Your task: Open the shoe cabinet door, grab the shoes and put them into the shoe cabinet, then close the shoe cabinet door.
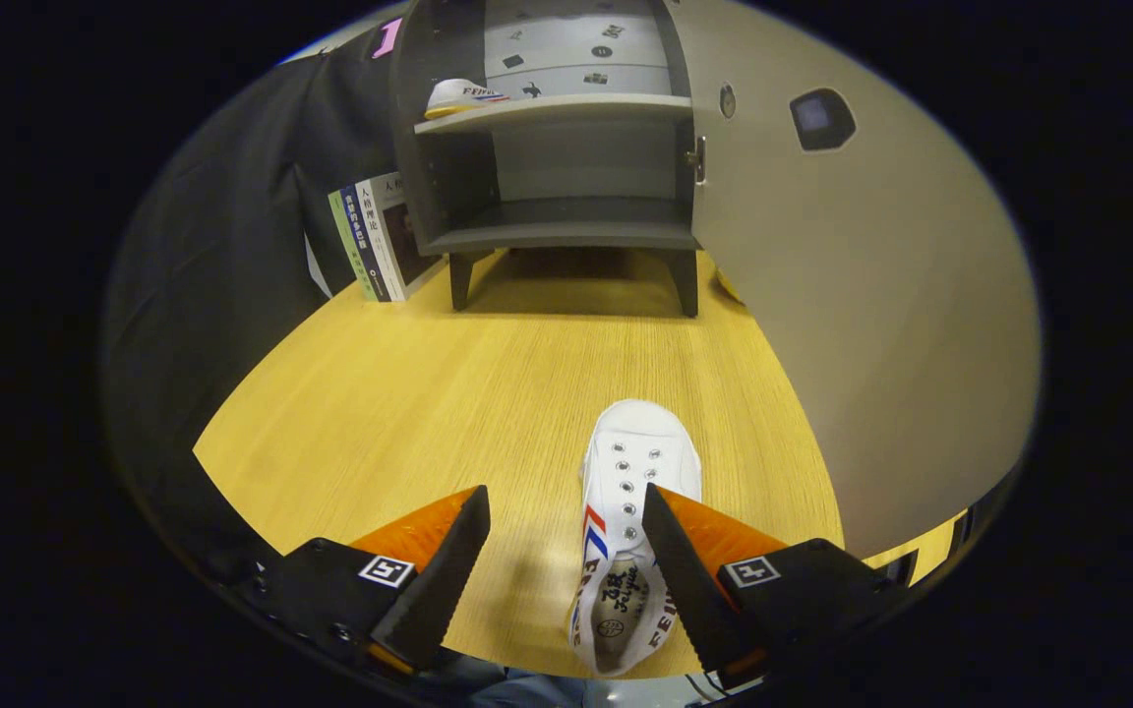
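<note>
Shoe cabinet [566,187]: dark, on short legs, standing at the far end of the counter [409,413]; two shelves visible inside.
Cabinet door [871,324]: swung open toward the camera, its pale inner face running along the right side of the scene.
Shoe, stored [463,96]: white with a yellowish sole, lying on the upper shelf at its left end.
Shoe, loose [630,531]: white canvas with eyelets and red-and-blue side stripes, lying on the counter, toe pointing toward the cabinet, well apart from it.
Gripper [566,560]: jaws apart, wide gap between them; the loose shoe lies between the fingers, close against the right finger [685,580], which overlaps its right edge; whether it touches cannot be told. The left finger [444,575] is clear of the shoe.
Books [380,241]: several, leaning just left of the cabinet.
Lower shelf [566,231]: nothing seen on it.
</note>
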